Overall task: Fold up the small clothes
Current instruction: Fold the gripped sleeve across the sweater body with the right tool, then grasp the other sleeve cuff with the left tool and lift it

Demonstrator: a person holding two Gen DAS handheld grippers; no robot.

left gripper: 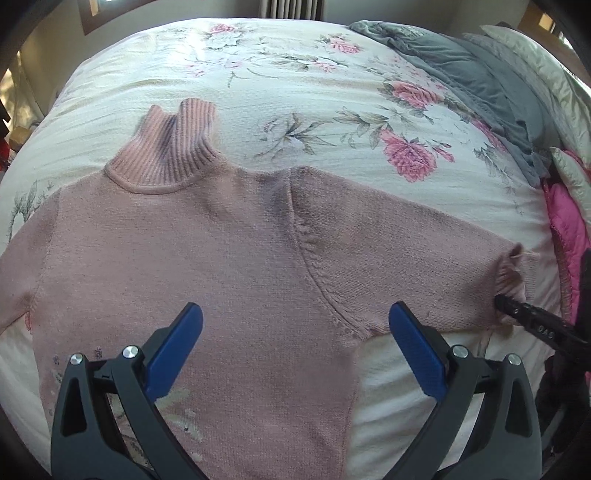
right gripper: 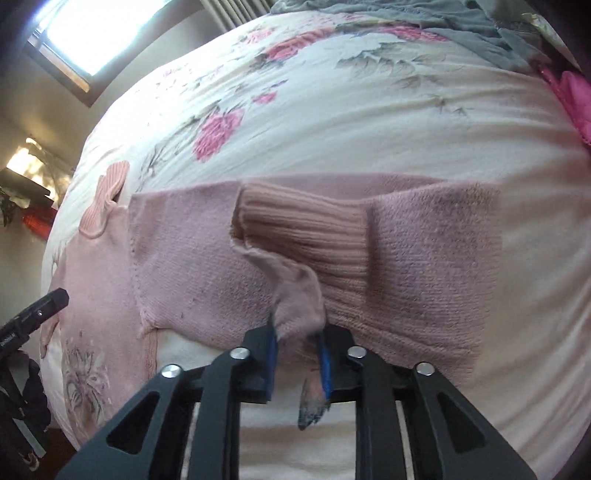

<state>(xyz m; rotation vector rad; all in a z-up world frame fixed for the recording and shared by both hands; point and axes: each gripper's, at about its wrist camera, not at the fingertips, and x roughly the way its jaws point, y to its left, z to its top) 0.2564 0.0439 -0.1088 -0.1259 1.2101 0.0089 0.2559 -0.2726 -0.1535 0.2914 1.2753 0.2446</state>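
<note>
Bedroom scene, bed (left gripper: 332, 96) covered with a cream flowered bedspread, window (right gripper: 92, 33) bright at far left in the right wrist view, grey blanket (left gripper: 472, 77) and a bright pink padded item (left gripper: 569, 229) piled along the bed's right edge. Pink knit sweater (left gripper: 207, 258) lies flat on the bedspread, ribbed neck (left gripper: 173, 147) pointing away, body smoothed out, likely laid this way so the sleeves can go in first. Left claw (left gripper: 295, 350) hangs over the lower body of the sweater, blue pads spread wide, holding nothing, probably waiting to pin or take the hem. Right claw (right gripper: 297, 354) is pressed together on a bit of the sleeve cuff (right gripper: 299, 236); the sleeve looks doubled back toward the body, ribbed part lying over the knit, so a sleeve fold seems to be in hand. Small flower embroidery (right gripper: 83, 380) shows near the hem. Tiny white marks on the right claw's arm in the left wrist view, too small to read; no brand or label legible anywhere.
</note>
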